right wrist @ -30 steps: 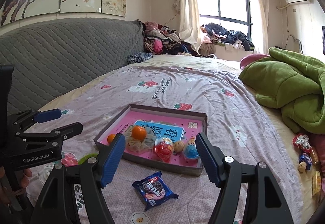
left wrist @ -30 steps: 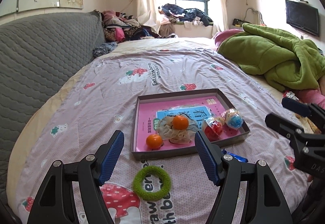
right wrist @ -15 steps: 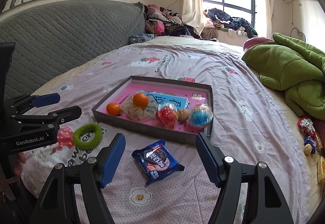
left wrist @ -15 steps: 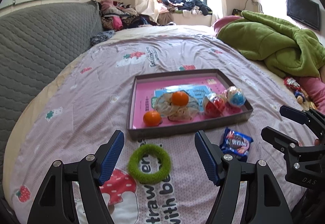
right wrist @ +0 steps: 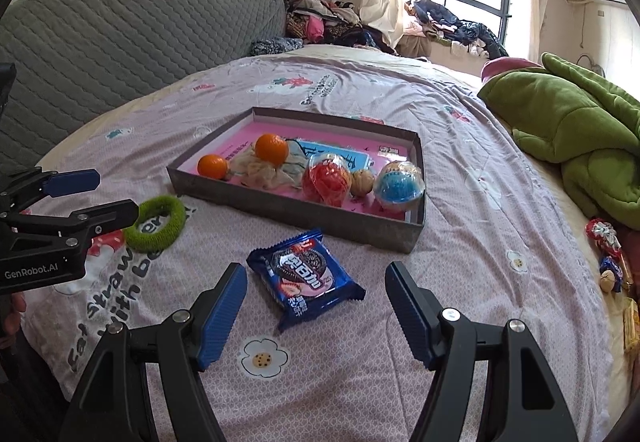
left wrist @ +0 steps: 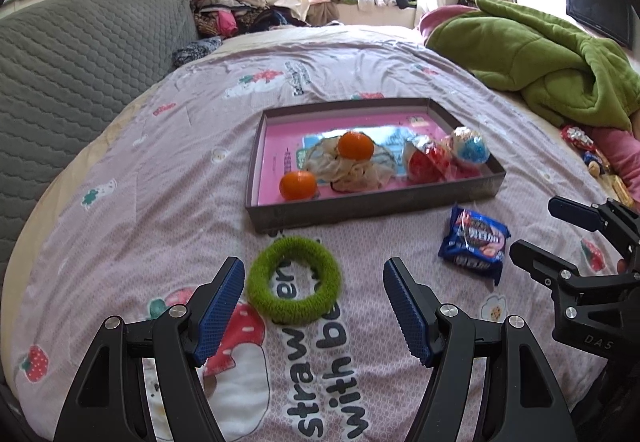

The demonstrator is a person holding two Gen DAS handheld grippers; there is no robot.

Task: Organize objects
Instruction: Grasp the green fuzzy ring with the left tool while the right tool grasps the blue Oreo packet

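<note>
- Shallow box (left wrist: 372,201) on the bed already collects oranges and wrapped balls, so it's probably the drop-off.
- Cookie packet (right wrist: 306,278) lies just outside it, ahead of the wide-open right gripper (right wrist: 316,312).
- Green ring (left wrist: 294,290) sits ahead of the open, empty left gripper (left wrist: 314,312).

On the bed (left wrist: 160,177) a shallow tray (left wrist: 372,201) lies mid-spread. Inside it, a tangerine (left wrist: 298,185) sits at the near left corner; behind and right of it a second tangerine (left wrist: 355,145) rests on a crumpled cloth (left wrist: 352,171). Right of the cloth stand two wrapped balls (right wrist: 325,179), a walnut (right wrist: 362,182) between them. In front of the tray, a hair ring (left wrist: 294,290) lies to the left and a cookie packet (right wrist: 304,276) to the right, well apart. A heaped blanket (left wrist: 532,49) lies far right, and a headboard (left wrist: 76,69) runs along the bed's left side.
</note>
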